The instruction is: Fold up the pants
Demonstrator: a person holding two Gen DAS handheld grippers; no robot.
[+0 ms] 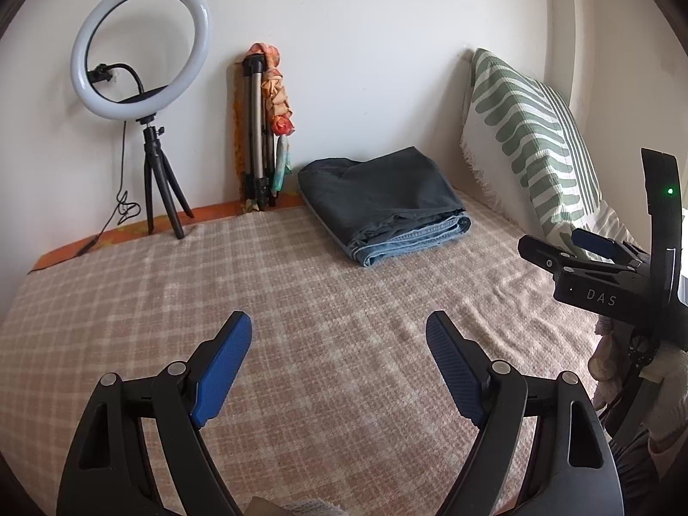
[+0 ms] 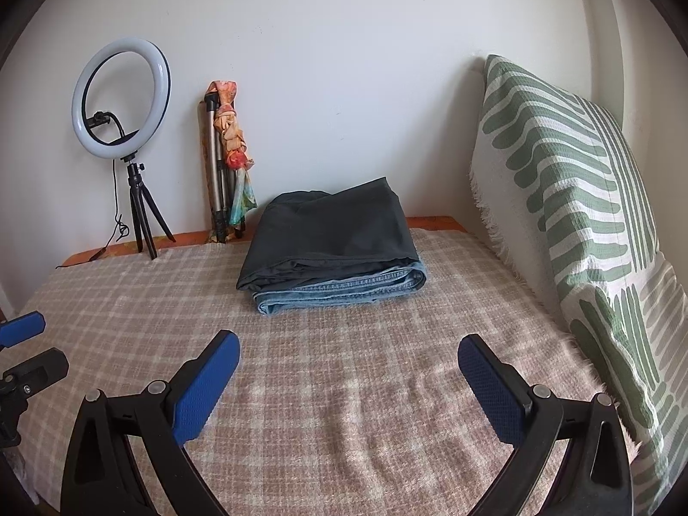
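My left hand-held gripper (image 1: 338, 333) stands wide open and empty above the checked blanket (image 1: 275, 301); my right hand-held gripper (image 2: 348, 352) is the same, nothing between its pads. The pants (image 2: 331, 245) lie folded ahead of both, well apart, near the wall: dead ahead of the right, ahead and to the right of the left, so I judge the right hand nearer. Their long fold edge runs across my reach. The left view alone shows the right gripper's side; the right view shows more of the striped pillow (image 2: 572, 215).
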